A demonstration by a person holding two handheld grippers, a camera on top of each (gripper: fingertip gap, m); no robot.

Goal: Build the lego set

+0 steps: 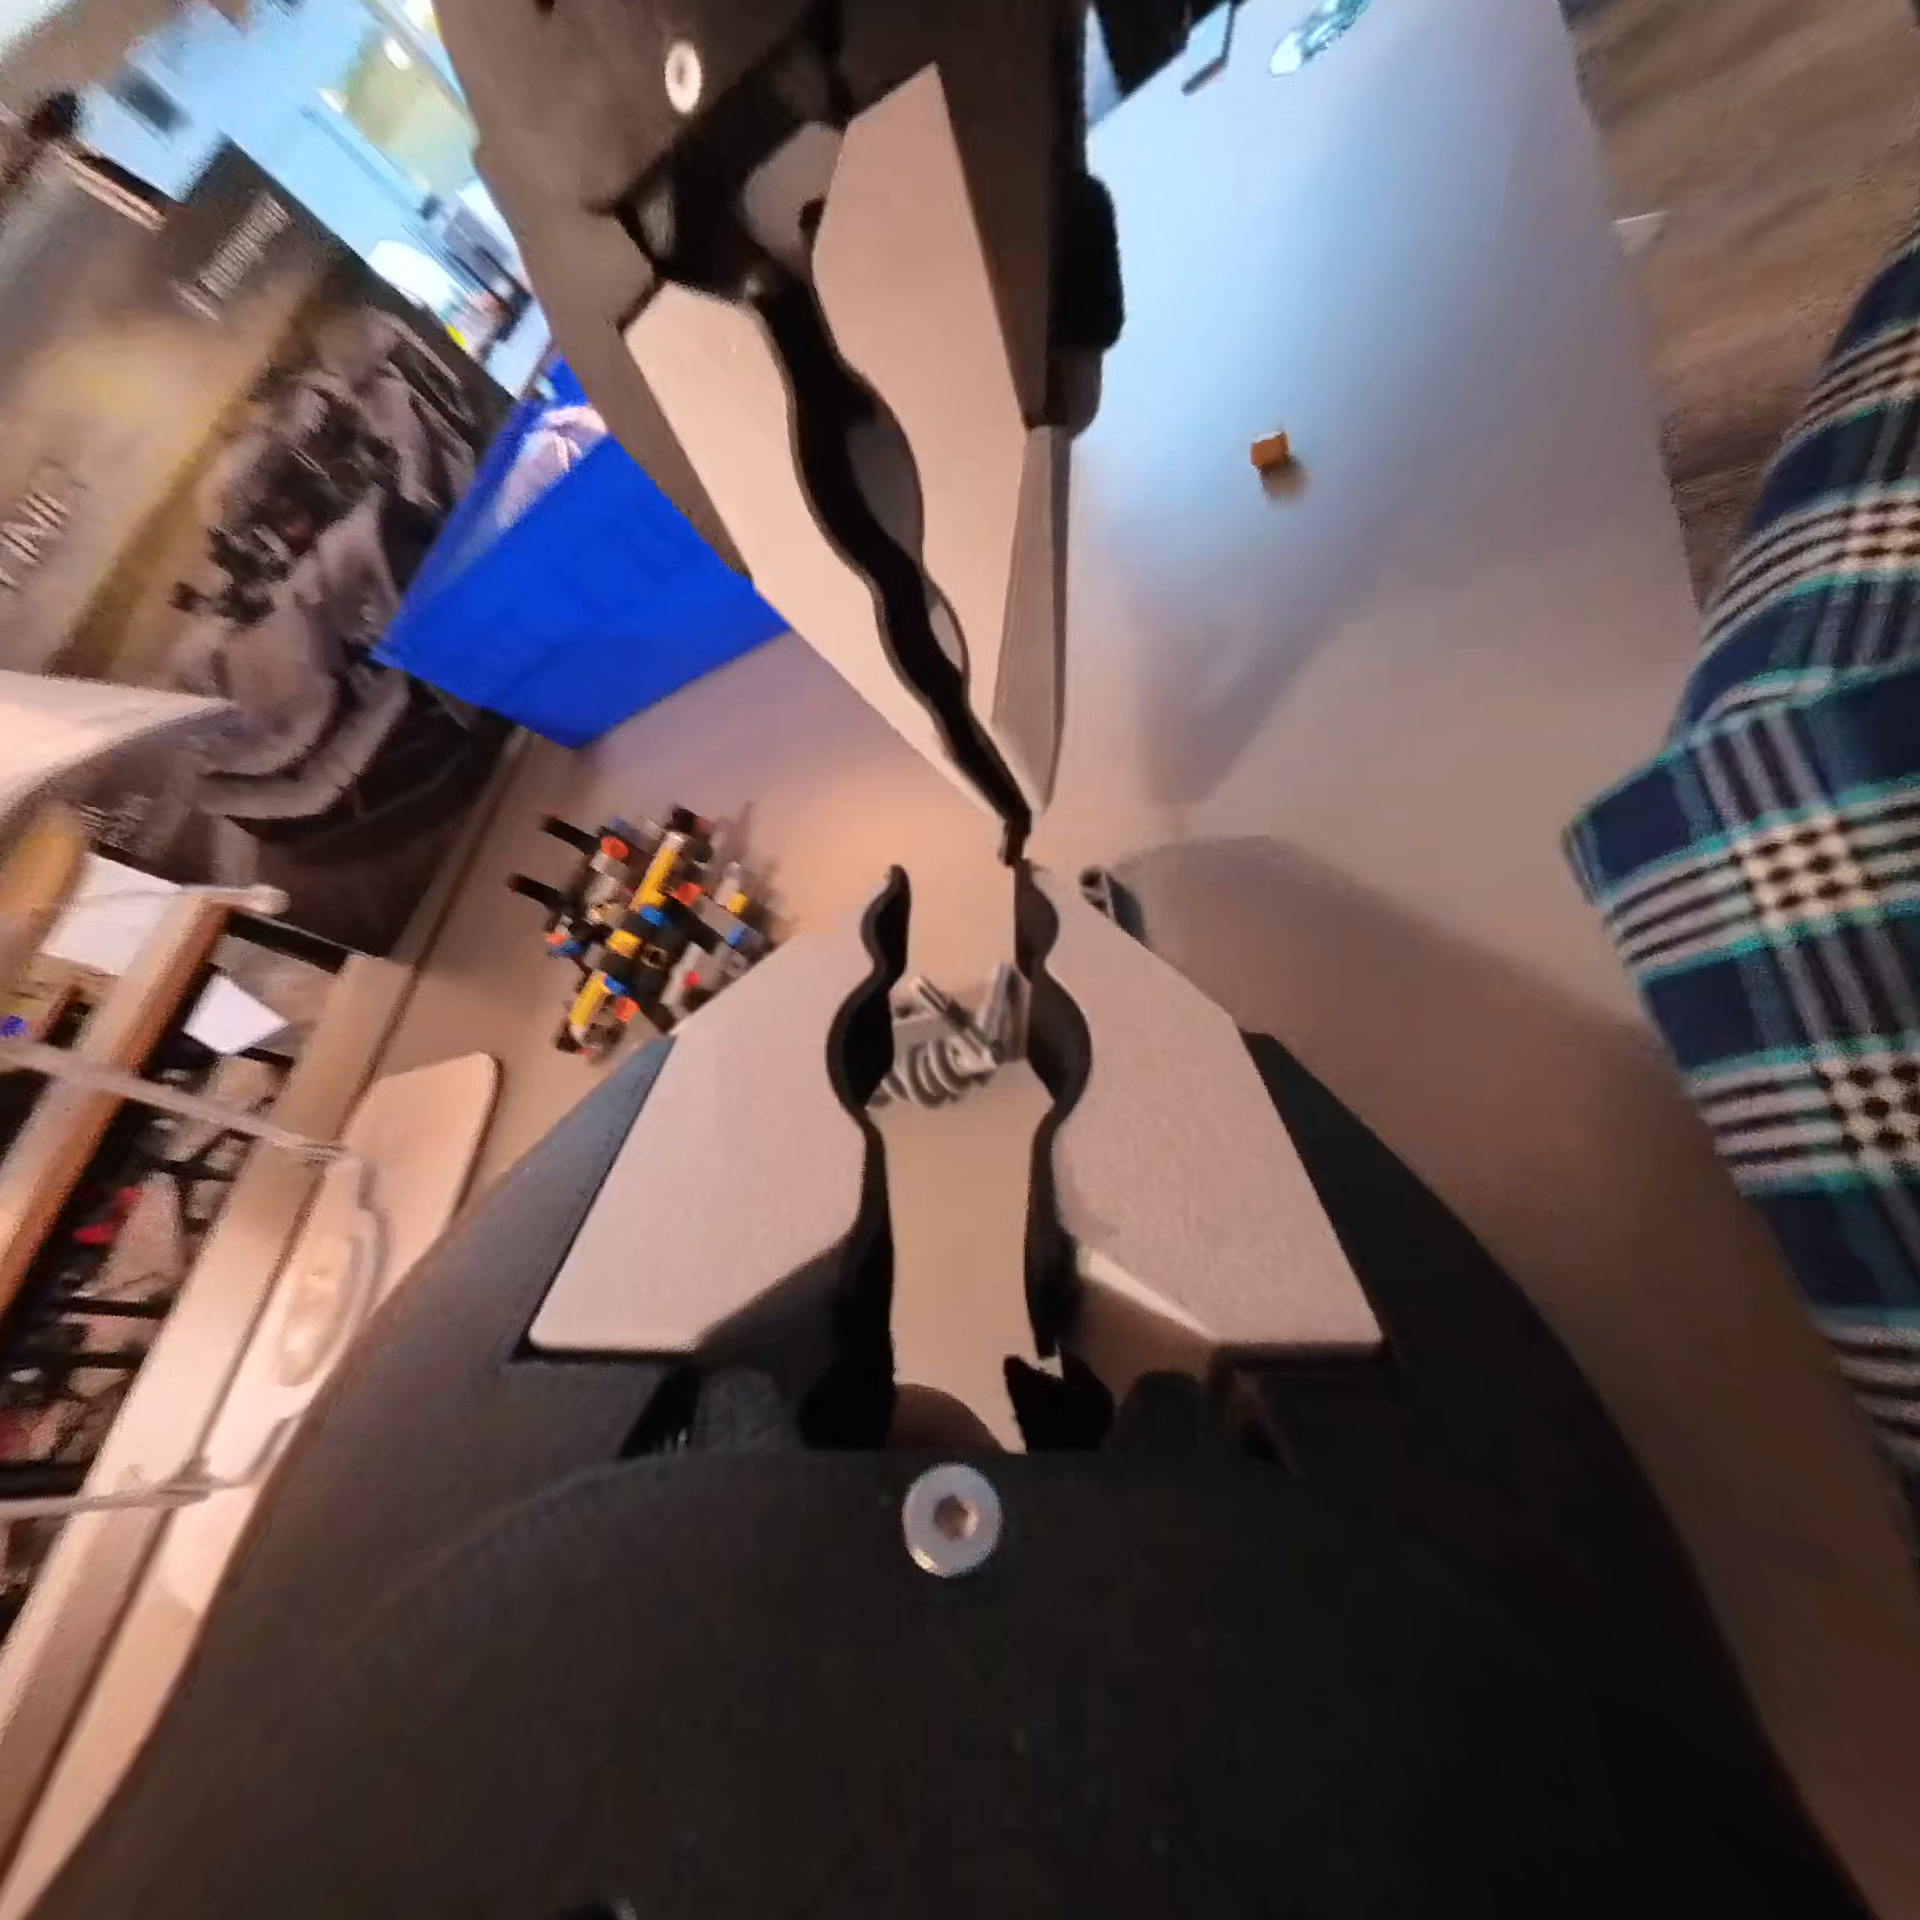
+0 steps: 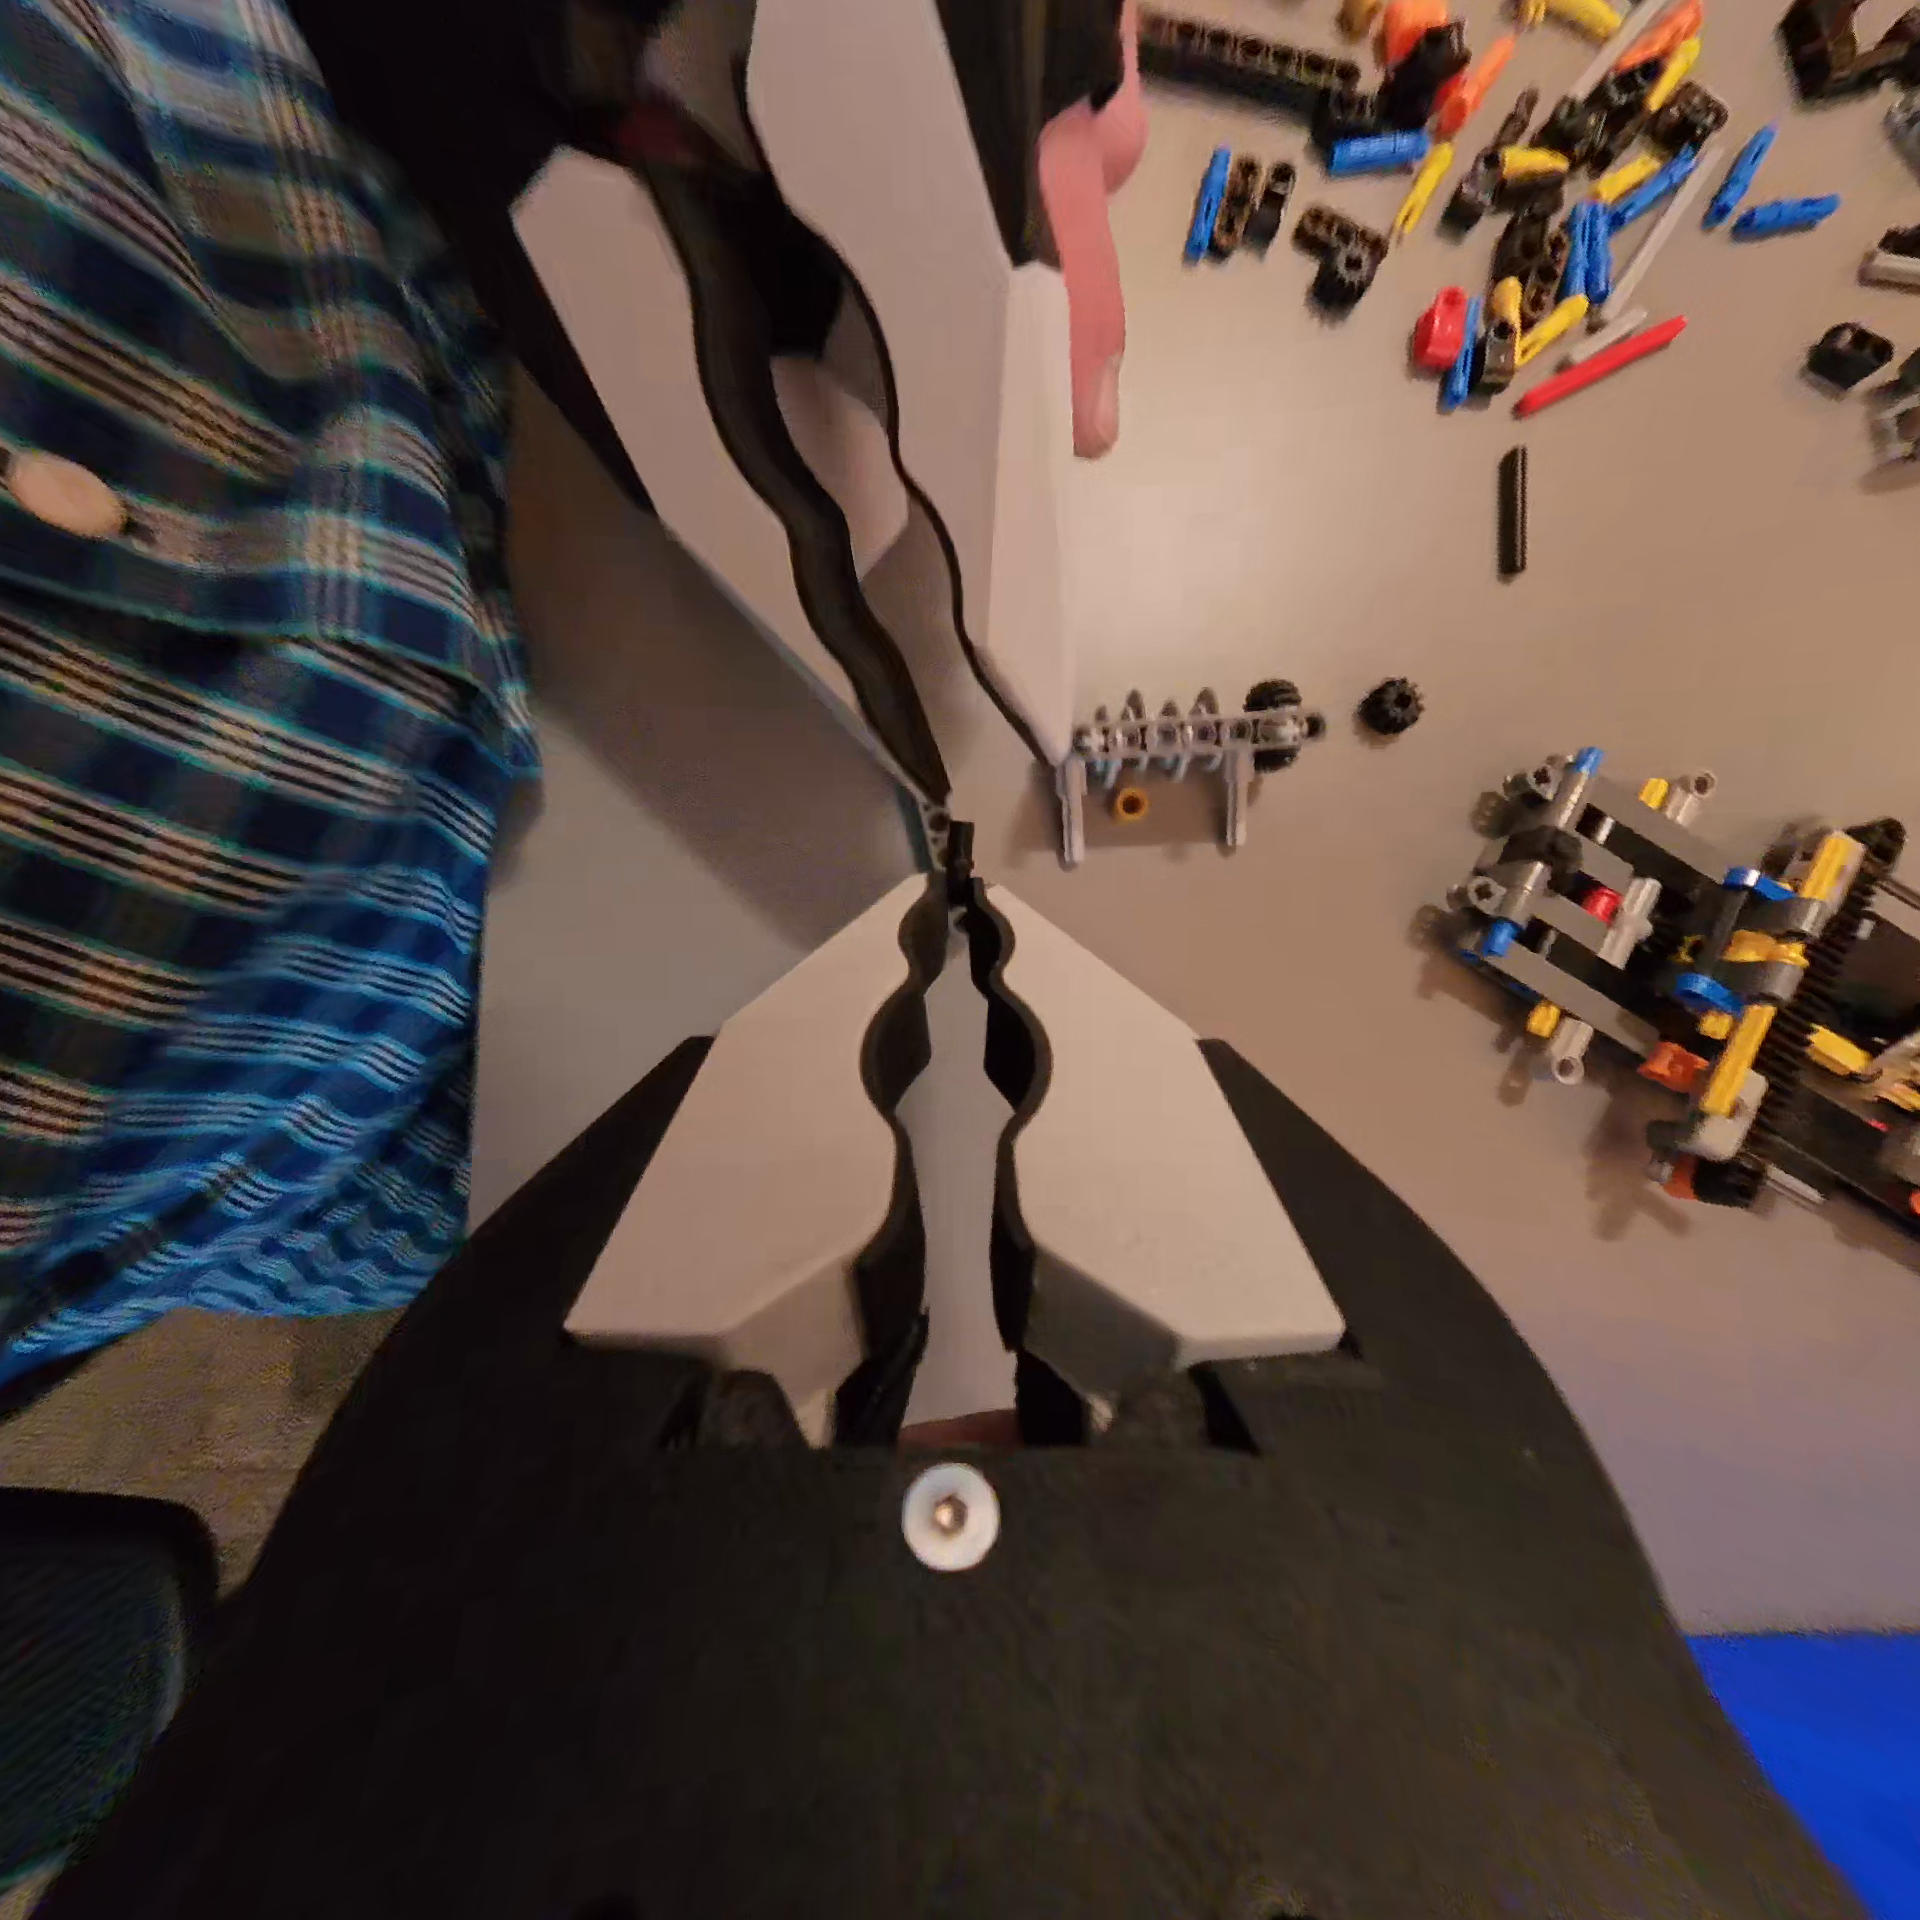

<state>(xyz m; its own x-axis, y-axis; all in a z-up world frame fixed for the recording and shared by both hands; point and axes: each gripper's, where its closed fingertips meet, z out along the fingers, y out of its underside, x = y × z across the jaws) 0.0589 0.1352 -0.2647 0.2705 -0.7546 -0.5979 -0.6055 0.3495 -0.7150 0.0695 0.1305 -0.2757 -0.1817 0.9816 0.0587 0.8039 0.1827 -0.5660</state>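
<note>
Meeting tip to tip, the right tool point(image 2: 951, 899) was clenched on what looked like a small black lego pin point(image 2: 958, 847) pointing ahead along its fingers, where the left tool point(image 1: 961, 883), jaws apart, stood directly opposite, nearer than the grey toothed lego frame point(image 2: 1164, 769) ahead-right.

We hold our two grippers tip to tip above the tabletop. In the left wrist view, our left gripper point(image 1: 956, 883) has its fingers spread apart, while our right gripper point(image 1: 1013, 831) reaches in from above with fingertips pinched together. In the right wrist view, our right gripper point(image 2: 961, 894) is nearly closed, and our left gripper point(image 2: 987, 758) meets it.
</note>
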